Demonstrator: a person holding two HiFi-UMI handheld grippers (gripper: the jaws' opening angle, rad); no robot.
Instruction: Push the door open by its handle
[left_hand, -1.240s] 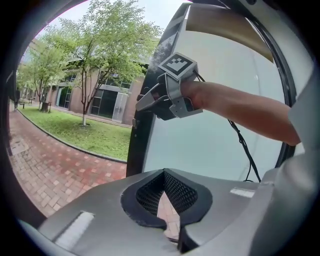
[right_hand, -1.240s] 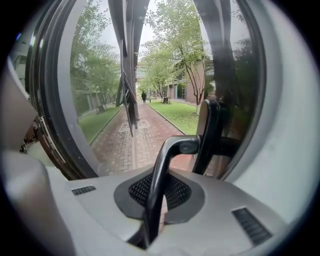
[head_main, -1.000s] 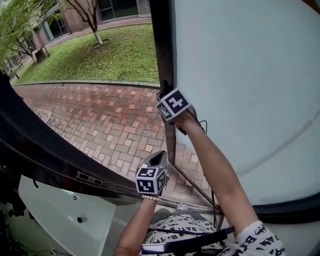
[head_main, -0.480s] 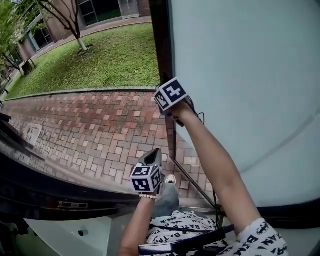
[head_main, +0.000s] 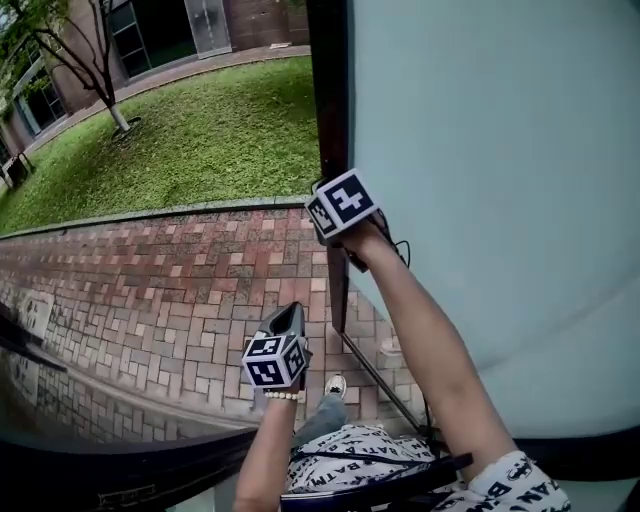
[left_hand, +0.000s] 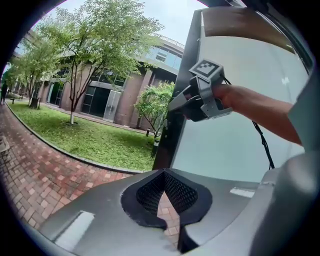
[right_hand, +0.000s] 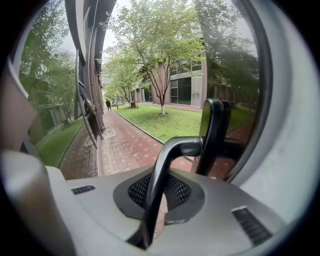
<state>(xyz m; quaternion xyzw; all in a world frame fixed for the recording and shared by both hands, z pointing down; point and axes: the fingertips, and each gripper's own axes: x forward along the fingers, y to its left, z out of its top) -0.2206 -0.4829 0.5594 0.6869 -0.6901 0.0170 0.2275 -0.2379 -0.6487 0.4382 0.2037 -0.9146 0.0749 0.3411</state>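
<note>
Brick paving (head_main: 150, 290) lies beyond the glazed door (head_main: 480, 200), judged heavy and stiff to swing. Its smooth, rigid lever handle (right_hand: 172, 150), at the door's dark edge, sits clenched in the right gripper (left_hand: 176, 104), a sound hold. The left gripper (head_main: 288, 318), short of the door, is closed and empty.

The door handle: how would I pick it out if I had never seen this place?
Find the big pale glass door standing open over the brick path. On its dark edge frame is the handle, a slim dark bent lever; it is the only thing clamped in the right gripper.
</note>
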